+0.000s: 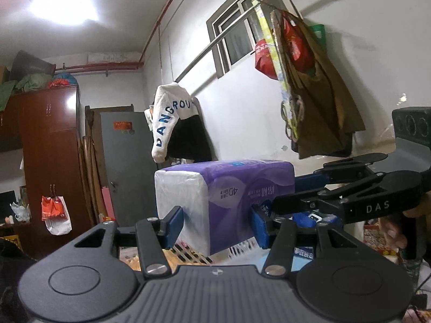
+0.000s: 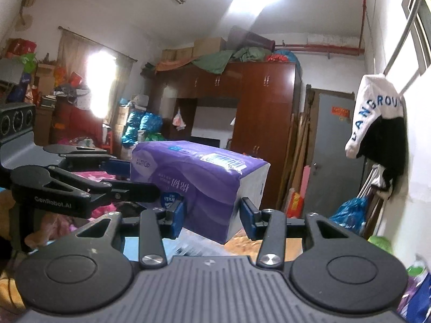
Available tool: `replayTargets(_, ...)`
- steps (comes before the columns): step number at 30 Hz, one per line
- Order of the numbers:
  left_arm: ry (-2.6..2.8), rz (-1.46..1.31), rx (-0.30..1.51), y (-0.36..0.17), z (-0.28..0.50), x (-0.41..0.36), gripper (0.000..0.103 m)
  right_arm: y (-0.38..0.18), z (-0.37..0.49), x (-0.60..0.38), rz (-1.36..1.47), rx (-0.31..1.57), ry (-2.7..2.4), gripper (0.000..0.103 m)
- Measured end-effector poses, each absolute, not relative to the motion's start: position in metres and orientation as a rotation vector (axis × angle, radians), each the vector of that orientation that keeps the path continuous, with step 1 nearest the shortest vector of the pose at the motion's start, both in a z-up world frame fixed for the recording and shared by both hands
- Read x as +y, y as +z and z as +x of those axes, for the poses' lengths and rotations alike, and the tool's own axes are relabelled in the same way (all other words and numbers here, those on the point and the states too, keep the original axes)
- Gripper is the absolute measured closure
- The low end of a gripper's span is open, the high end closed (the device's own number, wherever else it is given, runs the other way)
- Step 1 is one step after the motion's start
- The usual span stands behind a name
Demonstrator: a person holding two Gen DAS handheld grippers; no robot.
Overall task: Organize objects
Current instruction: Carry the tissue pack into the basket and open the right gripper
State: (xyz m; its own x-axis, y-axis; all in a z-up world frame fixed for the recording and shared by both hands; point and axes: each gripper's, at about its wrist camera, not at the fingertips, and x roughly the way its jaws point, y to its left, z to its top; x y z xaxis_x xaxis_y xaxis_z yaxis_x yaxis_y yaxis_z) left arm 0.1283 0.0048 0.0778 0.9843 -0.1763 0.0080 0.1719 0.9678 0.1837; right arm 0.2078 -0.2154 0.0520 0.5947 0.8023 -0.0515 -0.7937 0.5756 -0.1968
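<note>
Held in mid-air at centre frame in both views: 1 purple-and-white plastic-wrapped pack of tissues [image 1: 223,202] [image 2: 199,188], clamped from 2 directions at once. In the left wrist view, left gripper [image 1: 216,226] closed on the pack's near lower part, blue-padded fingers [image 1: 175,226] pressed against its white end face on one side and its purple printed face on the other. Entering from the right edge of that view, right gripper [image 1: 282,196], black with blue tips, gripping the pack's far end. In the right wrist view, right gripper [image 2: 212,219] at bottom centre, blue fingers [image 2: 176,219] touching the purple face at left, the other meeting the white end at right; left gripper [image 2: 126,180] reaching in from the left edge and shut on the pack's other end. Pack tilted slightly, barcode on top in the right wrist view. Behind it, in the upper centre of the left wrist view, a white garment with blue lettering [image 1: 169,118] [image 2: 374,113] draped over the end of a slanted metal rail [image 1: 229,29], black cloth beneath. Upper right of that frame: brown and red hanging bags [image 1: 309,80]. Left side: tall reddish-brown wooden wardrobe [image 1: 48,161] [image 2: 264,134] beside a grey metal door [image 1: 126,167] [image 2: 334,158].
</note>
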Motion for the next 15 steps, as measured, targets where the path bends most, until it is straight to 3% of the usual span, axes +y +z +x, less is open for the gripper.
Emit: replayTargets(15,-0.187,0.109,0.168,0.060,0.245,0.034,0.046,0.028,0.284,-0.187,-0.210,0.136,0.855,0.056)
